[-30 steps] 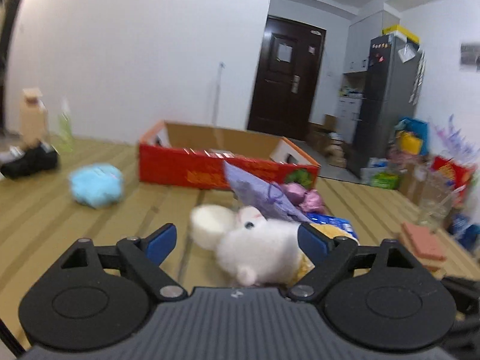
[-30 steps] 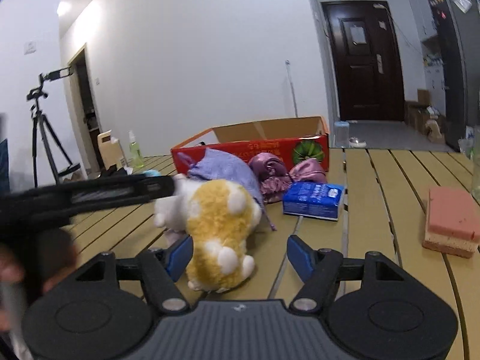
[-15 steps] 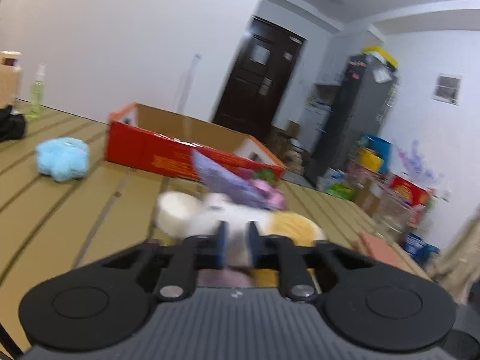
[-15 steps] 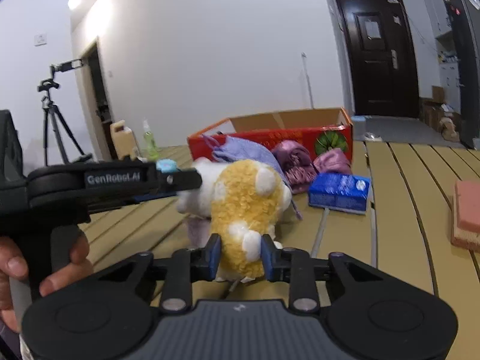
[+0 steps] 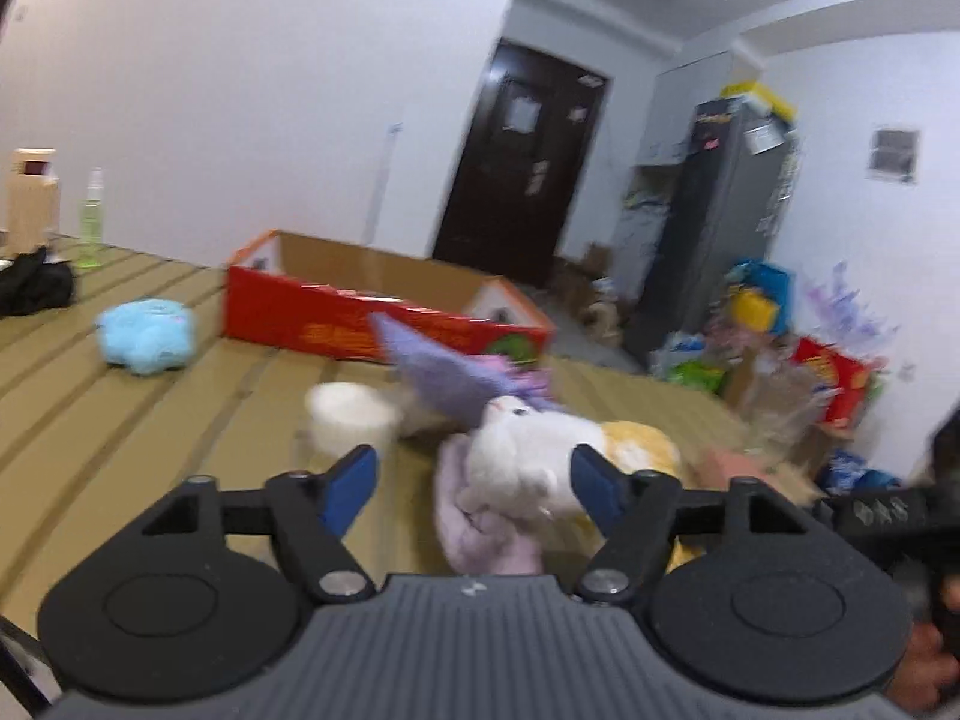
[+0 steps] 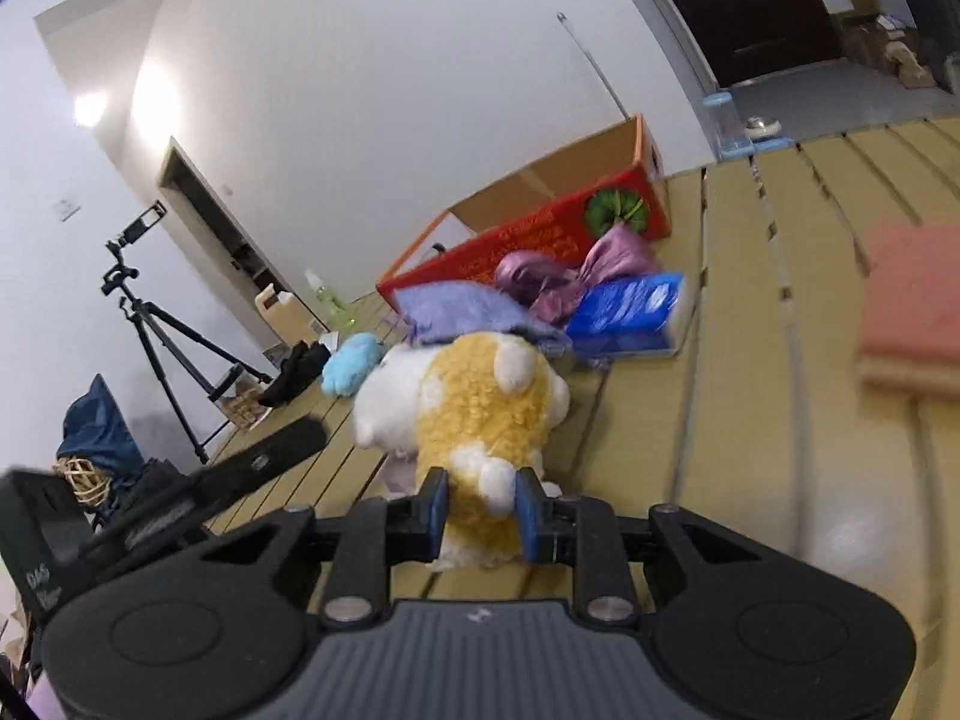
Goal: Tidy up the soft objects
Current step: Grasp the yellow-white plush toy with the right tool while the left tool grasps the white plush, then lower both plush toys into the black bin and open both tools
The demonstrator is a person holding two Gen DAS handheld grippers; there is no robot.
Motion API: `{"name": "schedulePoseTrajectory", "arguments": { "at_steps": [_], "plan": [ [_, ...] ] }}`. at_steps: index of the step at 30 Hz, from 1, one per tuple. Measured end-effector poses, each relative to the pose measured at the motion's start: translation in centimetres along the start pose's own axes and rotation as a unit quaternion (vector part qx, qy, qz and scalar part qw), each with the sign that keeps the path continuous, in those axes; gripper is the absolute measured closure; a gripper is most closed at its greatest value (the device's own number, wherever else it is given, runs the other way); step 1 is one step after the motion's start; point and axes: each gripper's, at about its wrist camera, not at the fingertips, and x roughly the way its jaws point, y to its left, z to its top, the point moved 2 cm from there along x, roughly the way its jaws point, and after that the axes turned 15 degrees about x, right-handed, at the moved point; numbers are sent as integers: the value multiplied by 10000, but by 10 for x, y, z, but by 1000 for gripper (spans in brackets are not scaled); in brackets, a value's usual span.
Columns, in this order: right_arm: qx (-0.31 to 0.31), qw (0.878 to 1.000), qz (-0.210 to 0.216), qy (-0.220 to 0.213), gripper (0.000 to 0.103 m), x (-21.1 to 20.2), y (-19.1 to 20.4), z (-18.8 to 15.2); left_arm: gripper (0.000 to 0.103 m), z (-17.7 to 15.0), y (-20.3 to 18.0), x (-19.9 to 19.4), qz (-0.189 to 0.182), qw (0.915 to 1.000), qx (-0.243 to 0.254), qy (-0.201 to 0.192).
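Since half a second ago the left gripper (image 5: pixel 474 480) has gone from pinched nearly shut to wide, and its jaws are opening now, with the white end of the plush toy (image 5: pixel 528 468) between them but not pressed by either blue pad. Over that time the right gripper (image 6: pixel 477 507) has kept its narrow clamp on the yellow end of the same plush toy (image 6: pixel 486 414), its pads squeezing the fur on both sides, and its view has rolled so the bench (image 6: pixel 750 390) now slants. Beyond the toy lie a lavender cloth (image 6: pixel 462 312), purple satin fabric (image 6: pixel 564 276) and a blue packet (image 6: pixel 630 312), just before the red cardboard box (image 5: pixel 372 324). A light-blue plush (image 5: pixel 147 339) sits apart to the left, and a pink sponge (image 6: pixel 912 312) to the right.
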Motion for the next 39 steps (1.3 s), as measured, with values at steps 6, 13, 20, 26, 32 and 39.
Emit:
{"name": "schedulePoseTrajectory", "arguments": {
  "at_steps": [6, 13, 20, 26, 32, 39],
  "plan": [
    [-269, 9939, -895, -589, 75, -28, -28, 17, 22, 9, -41, 41, -156, 9993, 286, 178],
    [-705, 9928, -792, -554, 51, -18, -24, 4, 50, 2, -77, 81, -245, 9967, 557, 534],
    [-757, 9917, -1016, -199, 48, 13, -31, -1, 53, -9, -64, 83, -223, 9977, 299, 572],
    [-728, 9920, -951, -409, 56, 9, -33, 1, 56, -1, -68, 74, -189, 9986, 202, 456],
    [-1029, 9895, -571, -836, 57, -26, -6, -1, 57, 24, -78, 21, -56, 9992, 377, -125],
    [-1865, 9805, 434, -443, 57, -25, 64, -45, 57, 7, -38, -98, 806, 9966, 130, -142]
  ]
}}
